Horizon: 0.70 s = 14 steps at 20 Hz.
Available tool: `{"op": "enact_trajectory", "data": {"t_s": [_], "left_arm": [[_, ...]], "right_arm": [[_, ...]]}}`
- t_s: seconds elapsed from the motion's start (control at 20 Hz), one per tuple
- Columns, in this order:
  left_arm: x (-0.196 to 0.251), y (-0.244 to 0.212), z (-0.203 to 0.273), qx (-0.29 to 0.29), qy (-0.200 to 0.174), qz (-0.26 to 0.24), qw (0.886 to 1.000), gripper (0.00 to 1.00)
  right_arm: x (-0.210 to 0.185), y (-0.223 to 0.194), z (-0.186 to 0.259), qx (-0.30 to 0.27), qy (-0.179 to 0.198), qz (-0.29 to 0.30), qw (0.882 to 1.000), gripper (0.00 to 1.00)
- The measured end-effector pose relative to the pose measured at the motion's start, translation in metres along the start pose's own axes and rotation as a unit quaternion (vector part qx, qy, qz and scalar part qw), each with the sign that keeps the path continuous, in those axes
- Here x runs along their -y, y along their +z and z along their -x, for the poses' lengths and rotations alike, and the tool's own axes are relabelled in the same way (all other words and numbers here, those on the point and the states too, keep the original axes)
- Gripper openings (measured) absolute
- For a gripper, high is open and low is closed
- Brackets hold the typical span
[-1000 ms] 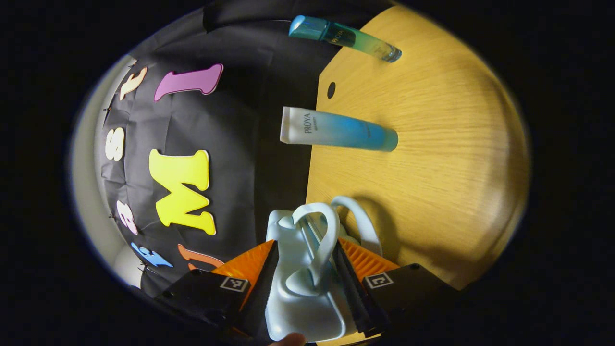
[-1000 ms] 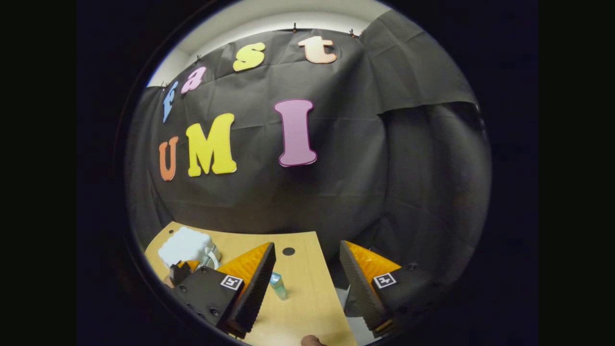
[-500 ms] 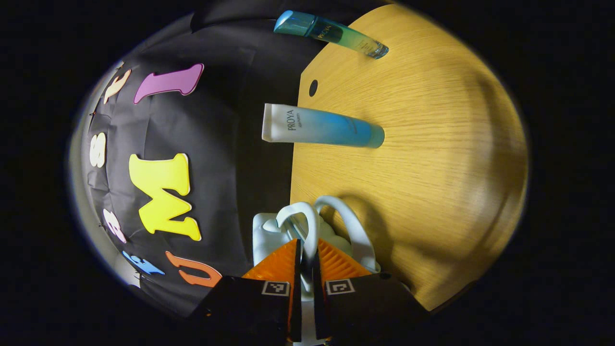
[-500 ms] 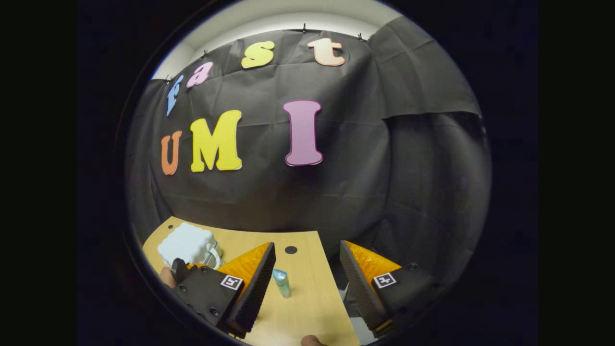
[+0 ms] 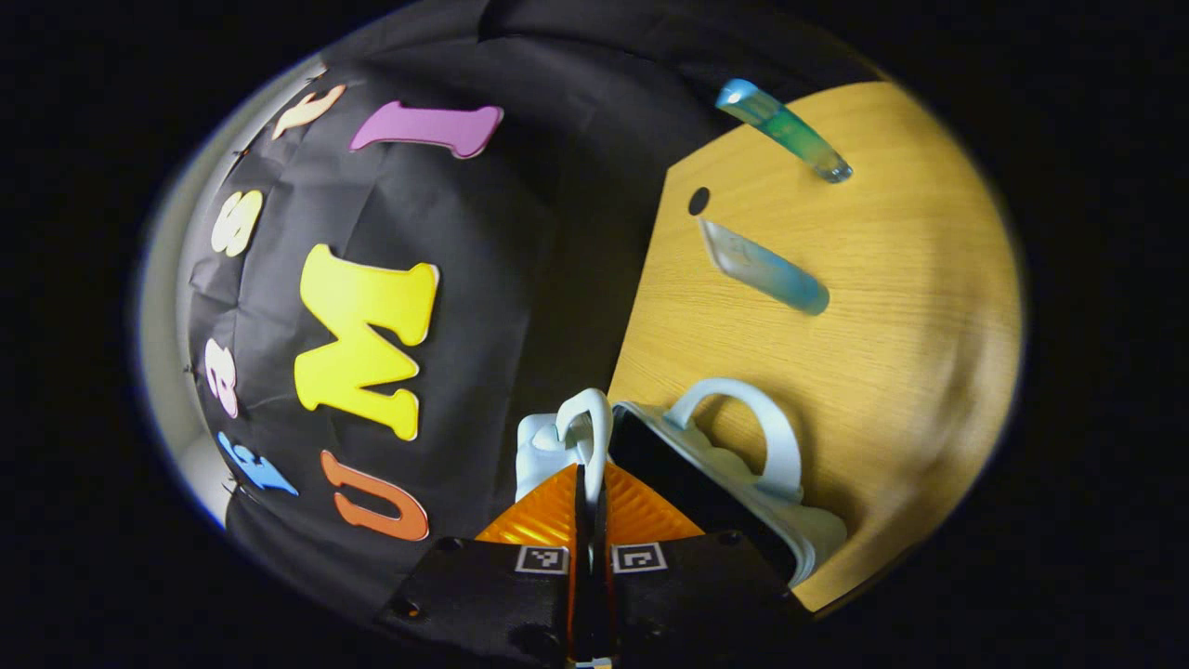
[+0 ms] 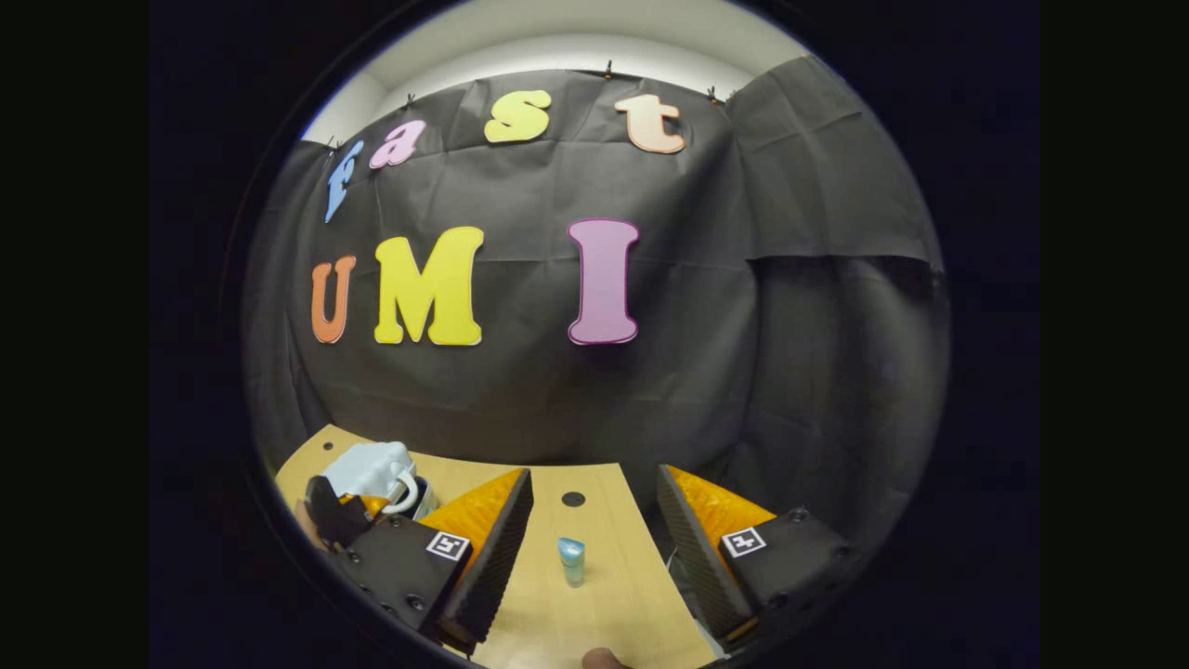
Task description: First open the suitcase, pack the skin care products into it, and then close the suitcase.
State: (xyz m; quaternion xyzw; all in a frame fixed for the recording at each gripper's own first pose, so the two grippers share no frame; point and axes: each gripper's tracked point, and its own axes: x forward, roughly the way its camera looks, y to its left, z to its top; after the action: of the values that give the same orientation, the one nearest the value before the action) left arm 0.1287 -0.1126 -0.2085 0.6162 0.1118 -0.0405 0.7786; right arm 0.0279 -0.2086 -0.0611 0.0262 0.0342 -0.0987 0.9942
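A small pale-blue suitcase [image 5: 806, 539] lies on the wooden table [image 5: 892, 307], its lid [image 5: 537, 448] raised so the dark inside shows. My left gripper [image 5: 589, 476] is shut on the lid's looped handle [image 5: 587, 420]; the other handle [image 5: 754, 420] stays on the lower half. A blue-and-white tube [image 5: 764, 270] and a teal bottle [image 5: 785, 130] stand farther off on the table. In the right gripper view, my right gripper [image 6: 594, 544] is open above the table's near edge, with a small blue-capped bottle [image 6: 570, 561] beyond its fingers. The suitcase [image 6: 372, 465] and left gripper [image 6: 336, 517] are at its far left.
The table has a round cable hole [image 5: 699, 201] near its back edge, which meets the black cloth wall. Bare wood lies to the right of the suitcase and around both products. A fingertip [image 6: 602, 658] shows at the bottom of the right gripper view.
My left gripper closed on the lid's handle and swung the lid up, so the suitcase now gapes open. The right gripper stayed open and drifted only slightly.
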Motion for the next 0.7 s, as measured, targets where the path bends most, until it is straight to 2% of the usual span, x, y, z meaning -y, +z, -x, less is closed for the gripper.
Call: {"op": "enact_trajectory", "data": {"t_s": [0.2, 0.4, 0.7], "left_arm": [[-0.063, -0.030, 0.020, 0.005, 0.029, 0.066, 0.997, 0.03], [-0.115, -0.076, 0.034, 0.013, 0.059, 0.100, 0.993, 0.03], [-0.159, -0.156, 0.043, 0.017, 0.071, 0.180, 0.981, 0.02]], "right_arm": [[-0.028, 0.011, 0.005, 0.009, -0.007, 0.004, 1.000, 0.79], [-0.065, 0.021, 0.008, 0.012, -0.008, 0.003, 1.000, 0.80], [-0.124, 0.034, 0.014, 0.019, -0.009, -0.012, 1.000, 0.79]]}}
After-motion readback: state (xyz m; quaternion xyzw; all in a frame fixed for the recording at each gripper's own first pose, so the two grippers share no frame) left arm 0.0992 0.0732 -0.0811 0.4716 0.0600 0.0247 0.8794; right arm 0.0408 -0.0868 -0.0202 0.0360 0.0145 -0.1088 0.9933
